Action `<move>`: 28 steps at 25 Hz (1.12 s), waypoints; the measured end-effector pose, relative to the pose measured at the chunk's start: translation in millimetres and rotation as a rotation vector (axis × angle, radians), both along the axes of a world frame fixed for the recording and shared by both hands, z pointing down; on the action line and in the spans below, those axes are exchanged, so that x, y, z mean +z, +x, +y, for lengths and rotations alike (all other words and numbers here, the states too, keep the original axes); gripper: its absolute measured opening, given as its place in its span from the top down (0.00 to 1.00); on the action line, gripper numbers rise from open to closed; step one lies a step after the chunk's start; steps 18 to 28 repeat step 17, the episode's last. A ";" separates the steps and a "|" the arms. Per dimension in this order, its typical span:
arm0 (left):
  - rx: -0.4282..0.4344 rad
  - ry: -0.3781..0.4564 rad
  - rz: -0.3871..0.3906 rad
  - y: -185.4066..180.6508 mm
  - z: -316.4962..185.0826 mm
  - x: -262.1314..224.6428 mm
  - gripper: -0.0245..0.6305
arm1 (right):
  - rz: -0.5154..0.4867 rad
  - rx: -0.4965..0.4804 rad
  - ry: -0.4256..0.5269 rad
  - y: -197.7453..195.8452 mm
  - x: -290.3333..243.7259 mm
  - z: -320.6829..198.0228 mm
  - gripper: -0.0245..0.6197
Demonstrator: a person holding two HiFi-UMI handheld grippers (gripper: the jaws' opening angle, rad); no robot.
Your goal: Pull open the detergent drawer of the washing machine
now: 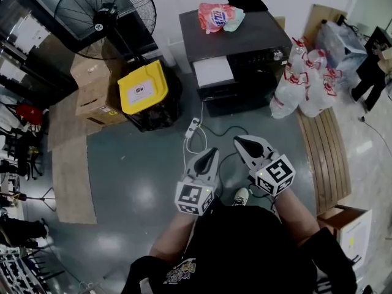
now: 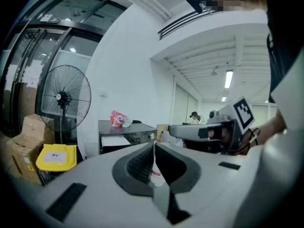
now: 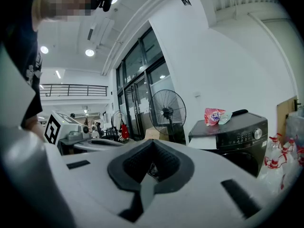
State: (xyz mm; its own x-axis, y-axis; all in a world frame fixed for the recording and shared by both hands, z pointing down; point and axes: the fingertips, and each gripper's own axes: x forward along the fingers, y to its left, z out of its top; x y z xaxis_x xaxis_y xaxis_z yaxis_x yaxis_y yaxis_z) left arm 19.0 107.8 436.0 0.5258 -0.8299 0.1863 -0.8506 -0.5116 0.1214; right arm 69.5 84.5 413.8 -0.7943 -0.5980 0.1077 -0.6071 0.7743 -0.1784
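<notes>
A: How do the jaws stand?

B: Both pairs are pressed together with nothing between them. The left gripper [image 1: 211,155] and the right gripper [image 1: 242,143] are held side by side in front of the person. They are near each other but apart, with their tips toward the washer [image 1: 245,38].

A: Are they touching anything?

B: No. They hang over the grey floor [image 1: 135,170], well apart from the washer.

A: Where is the drawer?

B: The drawer [image 1: 213,71] shows as a pale front at the upper left of the washer's face, just beside the dark control panel [image 1: 260,57]. I cannot tell whether it is pulled out at all.

A: What is on top of the washer?

B: A pink bag [image 1: 215,16] and a black thing [image 1: 248,5], both at the back edge.

A: And the rest of the room?

B: A power strip [image 1: 193,127] lies on the floor between the washer and the grippers, with its cable looping beside it. Left of the washer stands a bin with a yellow lid [image 1: 142,87]. Next to that are stacked boxes [image 1: 95,90], and a fan [image 1: 104,14] stands behind them. Clear bags [image 1: 306,81] with red print sit just right of the washer, at the end of some wooden slats [image 1: 327,155]. Flat cardboard [image 1: 70,164] lies on the floor to the far left.
</notes>
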 end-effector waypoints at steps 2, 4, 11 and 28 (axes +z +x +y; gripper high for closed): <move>-0.001 0.001 -0.002 -1.2 0.6 0.1 0.94 | -0.003 0.002 -0.002 -0.3 2.5 0.6 0.96; -0.003 0.001 -0.003 -3.1 0.7 -0.1 0.94 | -0.004 0.002 -0.003 -2.0 3.0 0.6 0.96; -0.004 -0.009 -0.005 -7.1 0.2 3.8 0.94 | -0.001 -0.003 -0.020 -5.4 9.0 -1.2 0.96; -0.002 -0.011 -0.003 -7.9 -4.1 5.0 0.94 | 0.001 -0.008 -0.025 -7.7 9.4 -4.4 0.96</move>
